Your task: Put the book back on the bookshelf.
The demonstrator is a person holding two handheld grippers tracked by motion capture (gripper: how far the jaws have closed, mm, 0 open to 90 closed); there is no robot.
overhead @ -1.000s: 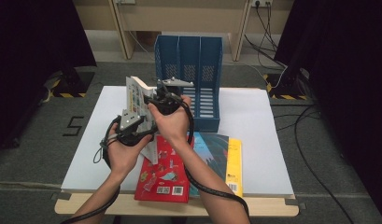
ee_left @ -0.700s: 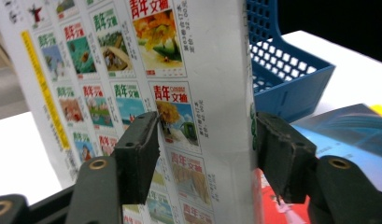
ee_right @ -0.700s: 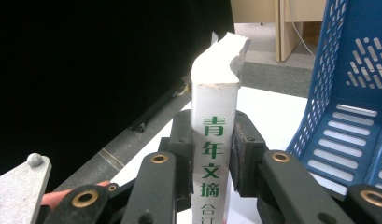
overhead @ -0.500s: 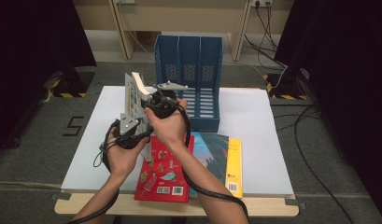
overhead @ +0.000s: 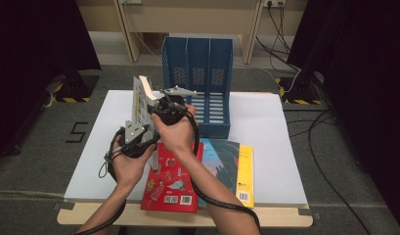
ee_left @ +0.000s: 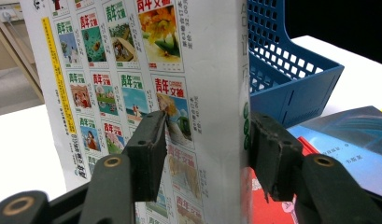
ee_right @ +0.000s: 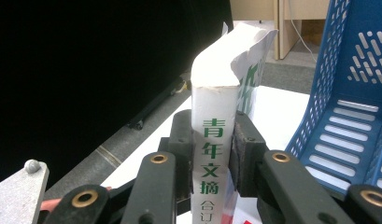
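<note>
Upright, thick white book (overhead: 140, 105) pinched by right tool (ee_right: 212, 154), left tool (ee_left: 205, 144) closing around it, beside blue file rack (overhead: 207, 73).

White book (overhead: 140, 100), blue file rack (overhead: 197, 73), red book (overhead: 173, 181)

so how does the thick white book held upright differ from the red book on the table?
The thick white book stands upright off the table, gripped by both tools; the red book lies flat, untouched. The white one's cover shows rows of small pictures; the red one's is solid red with cartoons. Both sit in front of the blue file rack.
</note>
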